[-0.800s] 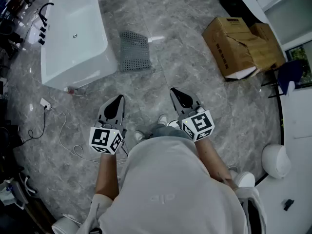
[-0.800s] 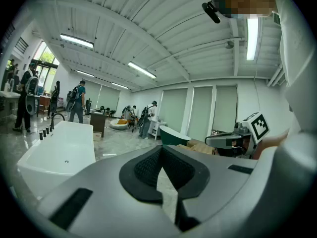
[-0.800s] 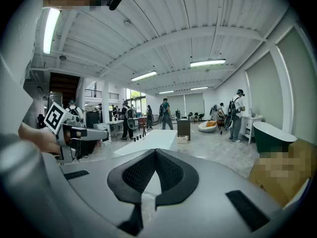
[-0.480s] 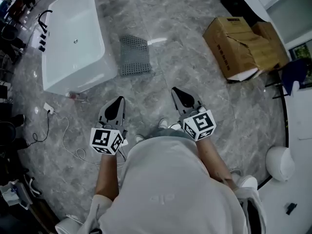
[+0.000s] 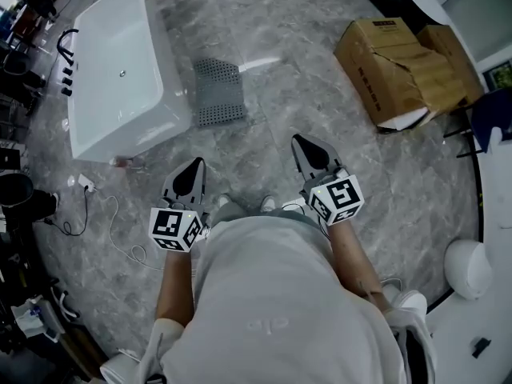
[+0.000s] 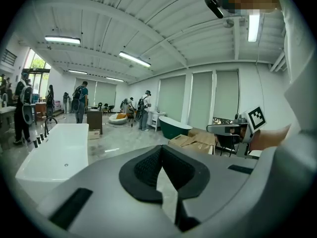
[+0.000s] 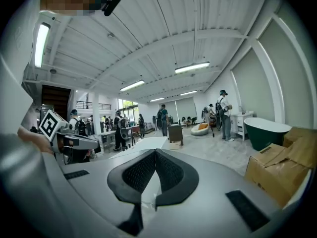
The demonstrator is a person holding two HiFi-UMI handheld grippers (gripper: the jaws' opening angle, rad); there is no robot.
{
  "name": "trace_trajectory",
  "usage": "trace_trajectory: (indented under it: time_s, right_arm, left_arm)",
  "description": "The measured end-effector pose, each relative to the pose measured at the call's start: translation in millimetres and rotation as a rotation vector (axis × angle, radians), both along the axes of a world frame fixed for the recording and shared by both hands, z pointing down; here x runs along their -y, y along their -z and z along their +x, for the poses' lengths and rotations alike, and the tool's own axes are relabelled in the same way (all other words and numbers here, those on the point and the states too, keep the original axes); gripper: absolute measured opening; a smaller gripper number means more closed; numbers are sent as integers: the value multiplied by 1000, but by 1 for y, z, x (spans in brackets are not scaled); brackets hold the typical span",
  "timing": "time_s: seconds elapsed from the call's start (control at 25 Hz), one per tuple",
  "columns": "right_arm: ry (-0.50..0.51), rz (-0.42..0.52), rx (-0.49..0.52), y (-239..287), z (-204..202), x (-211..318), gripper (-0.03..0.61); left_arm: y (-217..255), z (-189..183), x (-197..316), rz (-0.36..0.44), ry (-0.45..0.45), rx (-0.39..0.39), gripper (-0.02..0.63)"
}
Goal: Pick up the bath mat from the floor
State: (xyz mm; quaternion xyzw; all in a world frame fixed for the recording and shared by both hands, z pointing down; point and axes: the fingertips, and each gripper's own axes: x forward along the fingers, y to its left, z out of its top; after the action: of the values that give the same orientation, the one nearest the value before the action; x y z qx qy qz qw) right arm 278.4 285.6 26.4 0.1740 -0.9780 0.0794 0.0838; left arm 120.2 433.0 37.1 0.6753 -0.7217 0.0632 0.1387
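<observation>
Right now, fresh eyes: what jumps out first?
A big white bathtub at the head view's upper left, with the grey perforated bath mat flat on the marble floor right of it. A torn cardboard box sits upper right. The left gripper and right gripper, both shut and empty, hang short of the mat.

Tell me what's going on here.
A person stands on the grey marble floor with a gripper in each hand. The left hand-held gripper and the right hand-held gripper are both shut and empty, held out in front. The grey perforated bath mat lies on the floor ahead, beside the white bathtub, not yet touched. Brown cardboard boxes sit to the right.
</observation>
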Motion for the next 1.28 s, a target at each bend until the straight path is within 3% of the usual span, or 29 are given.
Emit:
trace_trajectory:
  time_s: [0.24, 0.52, 1.0, 1.28]
  right_arm:
    - [-2, -12, -18, -15, -22, 31, 26]
    - [-6, -25, -68, -29, -89, 69, 26]
    - [-60, -88, -162, -63, -216, 134, 26]
    - [-107, -134, -234, -89, -251, 155, 28]
  left_arm:
    - [-17, -24, 32, -26, 10, -17, 17]
    - [-38, -92, 83, -62, -22, -58, 17]
    - [-82, -216, 169, -175, -148, -104, 17]
    - [-120, -255, 205, -251, -223, -149, 17]
